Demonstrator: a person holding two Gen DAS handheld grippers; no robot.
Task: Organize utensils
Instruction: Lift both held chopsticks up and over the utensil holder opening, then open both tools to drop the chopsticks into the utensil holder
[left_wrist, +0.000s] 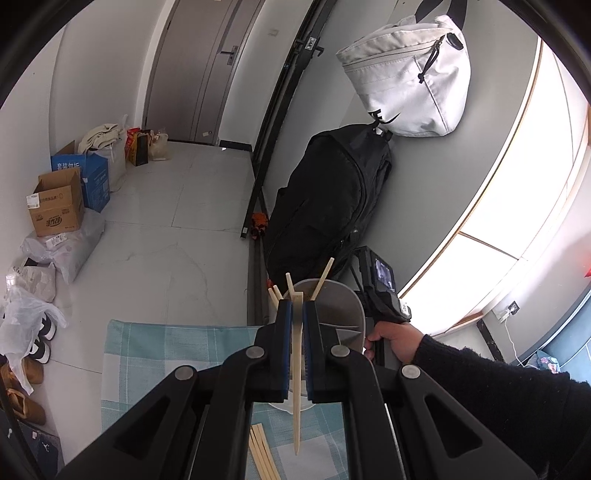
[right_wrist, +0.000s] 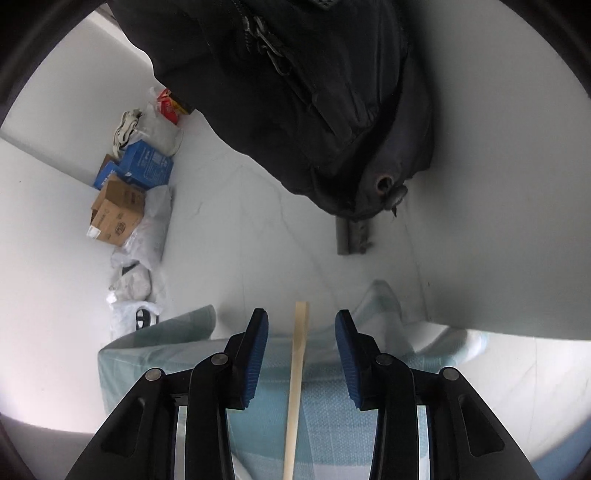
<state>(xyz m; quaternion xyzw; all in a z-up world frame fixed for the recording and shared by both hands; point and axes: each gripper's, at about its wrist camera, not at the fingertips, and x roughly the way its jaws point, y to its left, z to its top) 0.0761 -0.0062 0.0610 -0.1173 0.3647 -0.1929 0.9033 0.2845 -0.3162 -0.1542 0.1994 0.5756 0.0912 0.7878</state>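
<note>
Between the blue pads of the left gripper (left_wrist: 298, 321): one pale chopstick (left_wrist: 297, 369), clamped, long axis running along the fingers, blunt end up toward the holder, thin tip hanging down over the checked cloth (left_wrist: 155, 347).
Just beyond the left fingertips: grey utensil holder (left_wrist: 332, 306), several chopsticks (left_wrist: 321, 277) already standing in it, leaning outward at different angles.
On the cloth below the left gripper: loose chopsticks (left_wrist: 262, 454), lying side by side, not yet sorted.
Between the fingers of the right gripper (right_wrist: 301, 325): second chopstick (right_wrist: 297, 387), long axis along the fingers, square end pointing away from the camera; jaws apart, pads well clear of it on both sides, so not gripped.
Risks, as judged: clamped stick pivoting in the narrow pinch and missing the holder's mouth; tip catching on the leaning sticks; right-hand stick rolling aside on the cloth if the jaws close off-centre.
</note>
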